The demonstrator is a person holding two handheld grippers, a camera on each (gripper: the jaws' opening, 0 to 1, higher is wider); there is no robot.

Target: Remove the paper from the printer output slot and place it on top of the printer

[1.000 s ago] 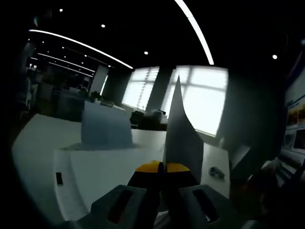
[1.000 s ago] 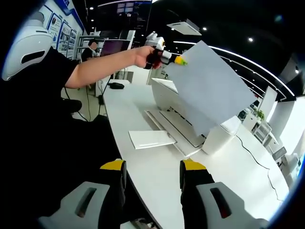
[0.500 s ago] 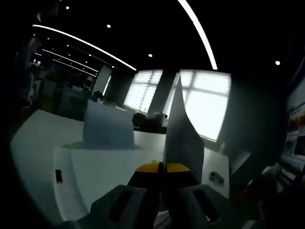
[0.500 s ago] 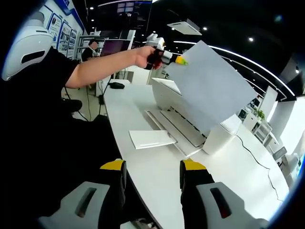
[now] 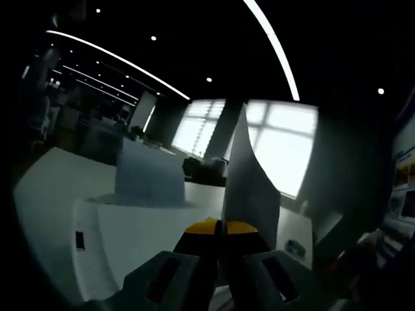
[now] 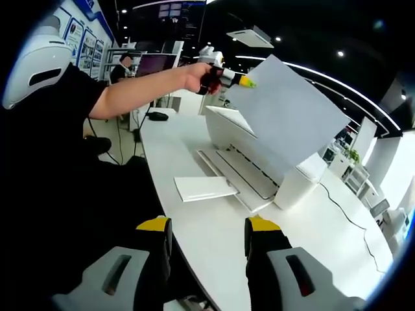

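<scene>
The left gripper (image 5: pixel 218 227) has its jaws closed on one corner of the paper (image 5: pixel 249 188), which rises edge-on straight ahead of the jaws. In the right gripper view, the paper (image 6: pixel 292 116) hangs above the printer (image 6: pixel 259 165), clear of its top. The right gripper (image 6: pixel 207 243) is empty, jaws apart, well short of the printer over the white worktop (image 6: pixel 207 227).

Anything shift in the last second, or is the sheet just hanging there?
Barely anything. The left gripper stays shut on the paper, held above the printer, which sits a touch lower in the left gripper view. The right gripper stays open, holding nothing.
</scene>
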